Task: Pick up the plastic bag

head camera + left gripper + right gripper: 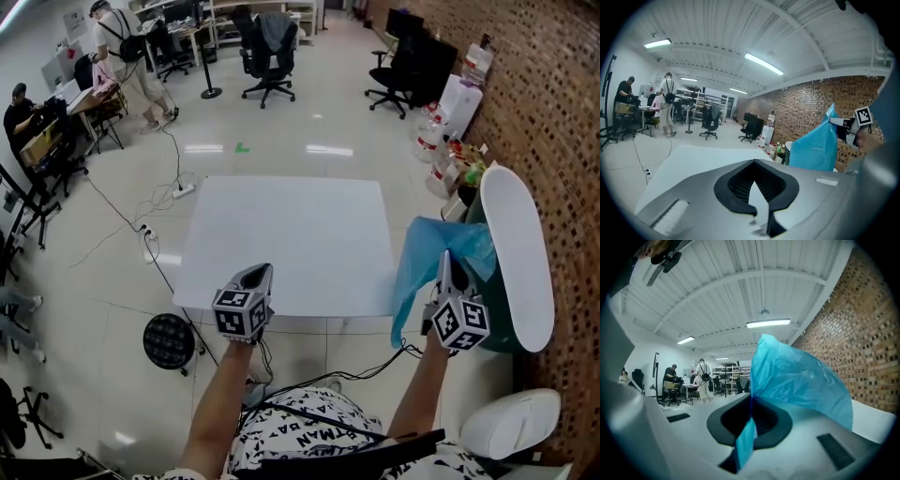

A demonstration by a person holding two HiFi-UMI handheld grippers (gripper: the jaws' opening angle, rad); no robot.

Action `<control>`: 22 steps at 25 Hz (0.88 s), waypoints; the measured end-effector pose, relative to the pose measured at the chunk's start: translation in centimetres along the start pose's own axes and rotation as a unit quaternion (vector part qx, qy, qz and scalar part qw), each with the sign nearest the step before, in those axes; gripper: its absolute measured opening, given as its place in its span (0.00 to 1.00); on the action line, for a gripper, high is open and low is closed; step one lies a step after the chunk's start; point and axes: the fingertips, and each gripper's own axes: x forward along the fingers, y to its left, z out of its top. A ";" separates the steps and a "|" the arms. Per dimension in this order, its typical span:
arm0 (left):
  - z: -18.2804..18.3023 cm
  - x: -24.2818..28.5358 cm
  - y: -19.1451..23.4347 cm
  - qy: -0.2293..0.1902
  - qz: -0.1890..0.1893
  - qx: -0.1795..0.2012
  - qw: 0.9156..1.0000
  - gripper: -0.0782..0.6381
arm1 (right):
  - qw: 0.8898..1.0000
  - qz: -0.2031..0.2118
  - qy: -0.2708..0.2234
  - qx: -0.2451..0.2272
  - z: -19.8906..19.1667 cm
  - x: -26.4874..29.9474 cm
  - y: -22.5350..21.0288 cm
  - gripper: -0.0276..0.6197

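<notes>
A blue plastic bag (424, 255) hangs in the air off the right edge of the white table (291, 239). My right gripper (447, 266) is shut on the bag's top, pointing up. In the right gripper view the blue film (797, 380) is pinched between the jaws (751, 405) and billows up and to the right. My left gripper (255, 275) hovers over the table's near edge with its jaws together and nothing in them. The left gripper view shows the same jaws (757, 182), with the bag (813, 146) and the right gripper (833, 121) beyond them to the right.
A bin with a long white lid (517, 246) stands against the brick wall just right of the bag. Water bottles (433, 133) and office chairs (267, 52) are farther back. Cables (141, 227) and a round black stool (169, 340) are on the floor at left. People work at desks (120, 45) far left.
</notes>
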 end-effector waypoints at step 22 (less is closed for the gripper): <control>-1.6 0.4 -0.5 0.009 0.019 -0.039 0.999 0.10 | 0.998 0.055 0.030 -0.029 -2.4 7.0 -5.1 0.05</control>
